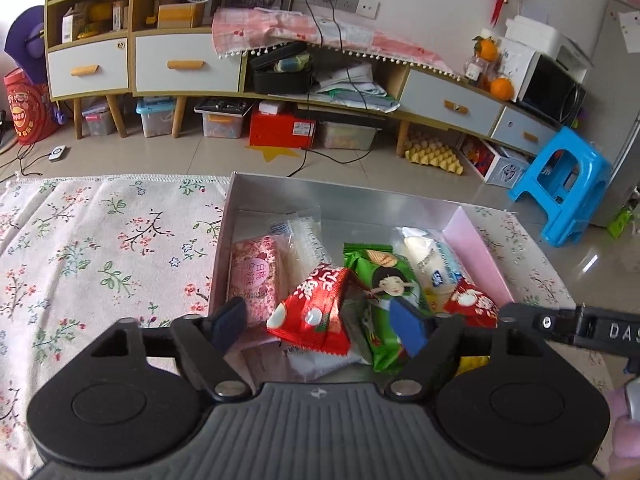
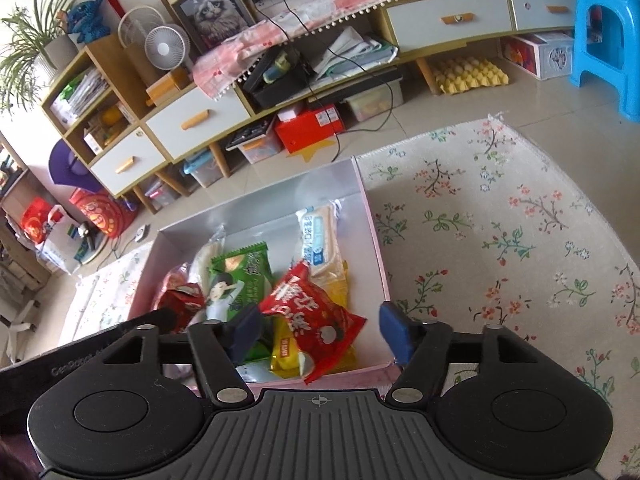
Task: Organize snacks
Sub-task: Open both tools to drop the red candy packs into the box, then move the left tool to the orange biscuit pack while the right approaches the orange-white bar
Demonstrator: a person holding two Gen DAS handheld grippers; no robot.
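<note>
Snacks heaped in the box point(image 1: 476, 240): both released tools, left tool point(image 1: 324, 320) and right tool point(image 2: 320, 330), could snag the red packet point(image 2: 316, 312) overhanging its near wall.

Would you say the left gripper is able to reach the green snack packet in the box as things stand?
Probably yes: the left gripper is open just above the box, and the green packet lies close ahead, only partly overlapped by a red packet.
</note>
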